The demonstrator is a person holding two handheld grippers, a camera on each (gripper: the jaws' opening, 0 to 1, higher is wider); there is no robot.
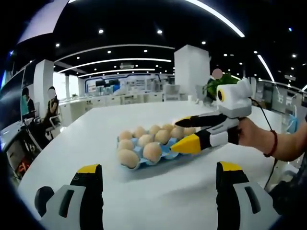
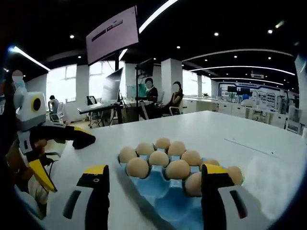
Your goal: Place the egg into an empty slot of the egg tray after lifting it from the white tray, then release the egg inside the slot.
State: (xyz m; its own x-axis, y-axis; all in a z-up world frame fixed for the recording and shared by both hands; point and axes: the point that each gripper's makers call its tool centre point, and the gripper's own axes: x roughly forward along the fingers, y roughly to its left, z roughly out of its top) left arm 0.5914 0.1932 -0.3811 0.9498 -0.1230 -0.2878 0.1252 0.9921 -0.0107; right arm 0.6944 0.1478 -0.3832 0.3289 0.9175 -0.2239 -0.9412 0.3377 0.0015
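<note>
Eggs [image 1: 152, 151] fill most of a blue egg tray [image 1: 169, 152] on a white table [image 1: 144, 191], with the right gripper [image 1: 184, 132] poised over the tray's near edge, its yellow-tipped jaws spread wide and empty. From its own camera, the right gripper [image 2: 154, 175] frames the egg tray [image 2: 160, 189] between parted jaws, bare blue slots at the near side, likely the free places an egg would go. The left gripper [image 1: 159, 172] hangs back from the tray with jaws wide, holding nothing, leaving the work to its partner. In the right gripper view the left gripper [image 2: 62, 158] sits at the left edge, jaws apart. Whether an egg has just been set down cannot be told from here; no white tray could be made out.
</note>
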